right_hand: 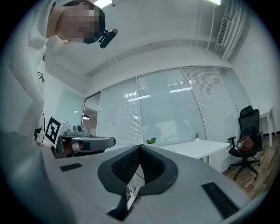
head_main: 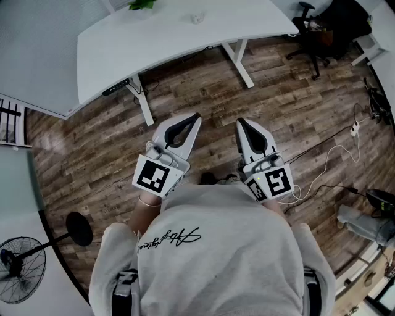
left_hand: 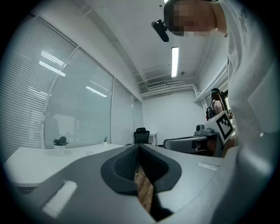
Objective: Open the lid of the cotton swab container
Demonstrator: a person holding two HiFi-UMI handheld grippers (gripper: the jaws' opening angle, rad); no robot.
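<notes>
Wooden floor across the frame. One white counter at upper left. One grey sweatshirt at bottom centre, with black cursive script too loose to read. At centre, left hand-held gripper and right hand-held gripper — two, both closed on nothing. One fan at lower left. One small pale item on the counter at top centre — too small to tell whether the cotton swab container.

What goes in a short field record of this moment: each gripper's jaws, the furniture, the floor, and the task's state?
left gripper: jaws together, empty
right gripper: jaws together, empty
desk: white, ahead, apart from both grippers
office chair: black, beyond the desk's right end
floor: wood planks
cotton swab container: not identifiable
task: not yet begun
</notes>
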